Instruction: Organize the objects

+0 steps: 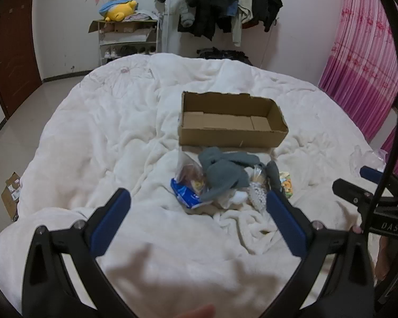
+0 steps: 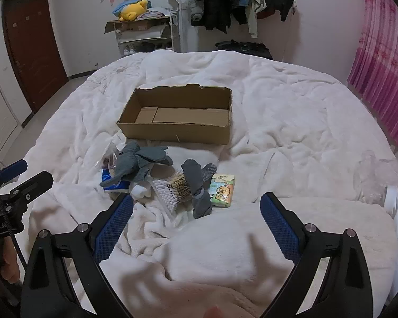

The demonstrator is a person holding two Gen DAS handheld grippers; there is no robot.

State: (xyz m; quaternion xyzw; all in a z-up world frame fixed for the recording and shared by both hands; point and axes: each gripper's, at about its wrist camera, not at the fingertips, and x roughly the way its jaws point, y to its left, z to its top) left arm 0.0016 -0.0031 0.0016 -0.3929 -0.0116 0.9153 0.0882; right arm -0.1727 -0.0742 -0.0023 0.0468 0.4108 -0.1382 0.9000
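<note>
only the right wrist view shows the tissue pack [image 2: 221, 190] whole; each hand-held gripper gapes empty.

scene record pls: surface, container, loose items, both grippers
surface: white blanket on a bed
container: cardboard box, open top, nothing inside
loose items: pile in front of box: grey gloves, cotton swabs, knotted grey socks, cartoon tissue pack, blue packet
left gripper: open, holds nothing
right gripper: open, holds nothing
</note>
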